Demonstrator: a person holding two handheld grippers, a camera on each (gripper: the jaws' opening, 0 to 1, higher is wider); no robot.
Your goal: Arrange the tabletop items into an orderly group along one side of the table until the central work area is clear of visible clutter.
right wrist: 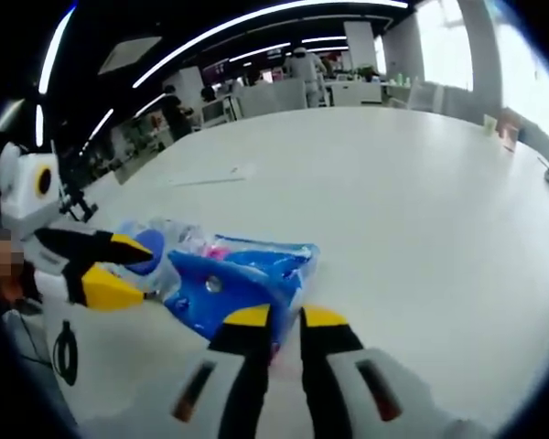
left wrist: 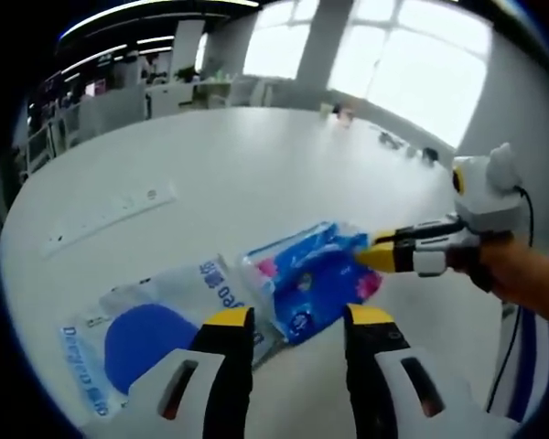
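Observation:
A blue tissue packet (left wrist: 316, 279) lies on the white table (left wrist: 256, 165), overlapping a white packet with a blue oval (left wrist: 146, 331) to its left. My left gripper (left wrist: 299, 316) stands open just short of the blue packet's near edge. My right gripper (left wrist: 373, 251) comes in from the right, shut on that packet's right edge. In the right gripper view, my right gripper (right wrist: 285, 317) pinches a corner of the blue packet (right wrist: 233, 288). Beyond the packet, the left gripper (right wrist: 119, 267) is open by the white packet (right wrist: 151, 240).
A white power strip (left wrist: 110, 215) lies further out on the table (right wrist: 393, 210), also seen as the power strip (right wrist: 210, 176). Small items (left wrist: 403, 144) and a cup (right wrist: 489, 123) sit at the far edge. A black cable (right wrist: 64, 352) hangs by the table's side.

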